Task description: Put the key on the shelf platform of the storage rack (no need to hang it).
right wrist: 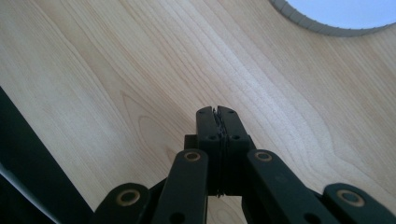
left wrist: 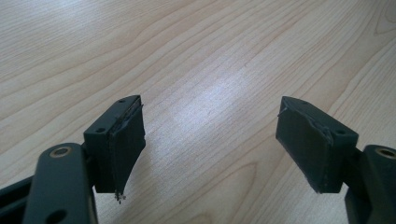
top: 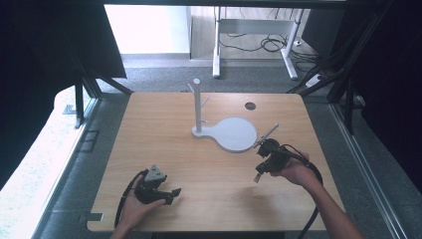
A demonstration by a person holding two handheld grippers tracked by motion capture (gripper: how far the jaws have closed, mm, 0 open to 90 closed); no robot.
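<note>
Right gripper point(top: 259, 175) pressed together with nothing between, held over the table point(top: 164, 144) just beside the white stand point(top: 226, 130) and its round base; left gripper point(top: 175, 193) spread wide apart, empty, at the near left edge.

We see a table point(top: 164, 149) of pale wood-grain, smooth with a soft sheen where light falls on it. The stand point(top: 226, 132) on it looks like matt white plastic, its base rim ridged. Our left gripper point(left wrist: 210, 140) and right gripper point(right wrist: 218, 122) are matt black plastic, their pads point(left wrist: 126, 149) rough and frayed at the edges.
</note>
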